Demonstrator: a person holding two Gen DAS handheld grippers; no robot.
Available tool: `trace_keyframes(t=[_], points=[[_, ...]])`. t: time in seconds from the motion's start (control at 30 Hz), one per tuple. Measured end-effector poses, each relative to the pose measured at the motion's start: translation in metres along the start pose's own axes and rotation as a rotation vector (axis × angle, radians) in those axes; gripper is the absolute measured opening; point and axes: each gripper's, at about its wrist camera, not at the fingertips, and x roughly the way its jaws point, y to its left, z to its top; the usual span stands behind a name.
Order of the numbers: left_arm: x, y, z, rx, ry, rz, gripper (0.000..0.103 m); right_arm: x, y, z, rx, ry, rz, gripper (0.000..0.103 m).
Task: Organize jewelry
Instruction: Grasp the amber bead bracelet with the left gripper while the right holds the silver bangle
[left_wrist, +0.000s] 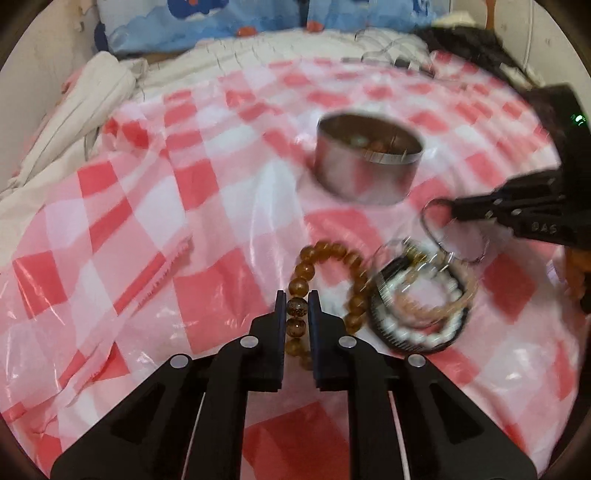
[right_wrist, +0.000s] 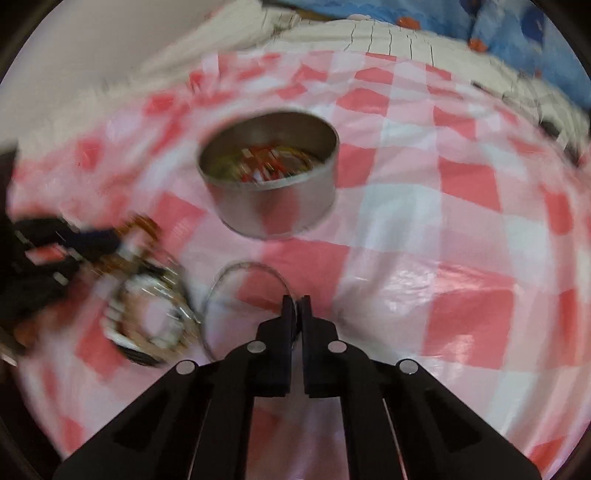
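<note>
Amber bead bracelet (left_wrist: 325, 280) is pinched in my left gripper (left_wrist: 297, 308), jaws closed on 1 bead, rest of it lying on the checked cloth (left_wrist: 155, 206). Right gripper (right_wrist: 296, 308) is clamped shut on a thin wire bangle (right_wrist: 236, 271). Metal tin (right_wrist: 269, 184) sits just beyond. Risks: the bead strand touches the pile of other bracelets (left_wrist: 421, 302), so lifting could drag them; the thin bangle could slip out.

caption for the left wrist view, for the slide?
Left claw shut on an amber bead bracelet; right claw pinches a thin silver bangle near the metal tin.
</note>
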Motion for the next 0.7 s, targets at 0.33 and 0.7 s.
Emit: trace_keyframes(t=[0.33, 0.7], points=[[-0.015, 0.005, 0.007, -0.043, -0.061, -0.068, 0.010, -0.005, 0.001, 0.007, 0.024, -0.018, 0.029, 0.005], [0.010, 0.006, -0.003, -0.007, 0.007, 0.037, 0.044, 0.008, 0.008, 0.001, -0.064, 0.024, -0.106, 0.039]])
